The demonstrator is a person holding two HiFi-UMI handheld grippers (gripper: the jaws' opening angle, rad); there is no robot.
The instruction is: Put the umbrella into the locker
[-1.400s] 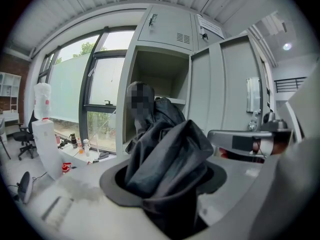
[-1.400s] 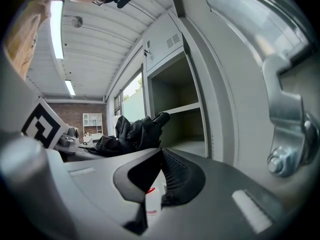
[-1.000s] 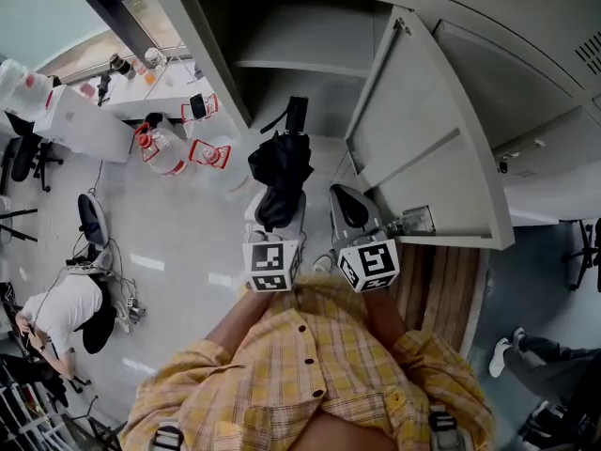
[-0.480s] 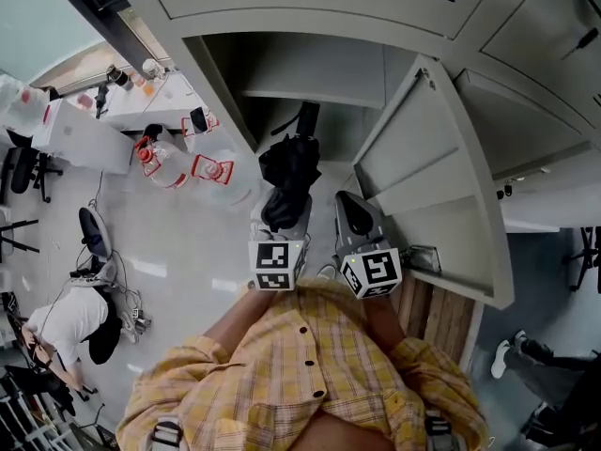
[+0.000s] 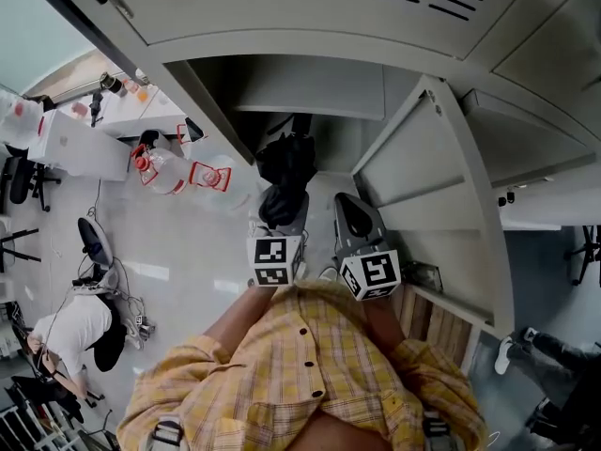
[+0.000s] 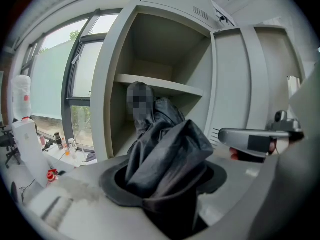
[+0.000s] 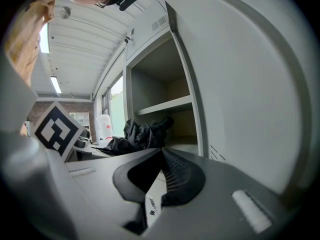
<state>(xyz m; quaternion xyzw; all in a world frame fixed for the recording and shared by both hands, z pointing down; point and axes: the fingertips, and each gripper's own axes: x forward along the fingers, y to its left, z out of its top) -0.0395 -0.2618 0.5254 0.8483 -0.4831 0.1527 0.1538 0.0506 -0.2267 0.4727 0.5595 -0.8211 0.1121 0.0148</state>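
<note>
Two grippers before the open locker [image 5: 310, 83]: left gripper [image 5: 278, 228] pinching the black umbrella [image 5: 286, 163], right gripper [image 7: 161, 154] with jaws pressed together.

I see bright daylight from the window [image 6: 50, 84] at left (edges bend and go black); the locker [image 5: 310, 83] looks dim inside.

left claw [image 5: 280, 216] clamped on folded umbrella [image 5: 287, 163], right claw [image 5: 352, 212] beside it, jaws together, both pointing forward
</note>
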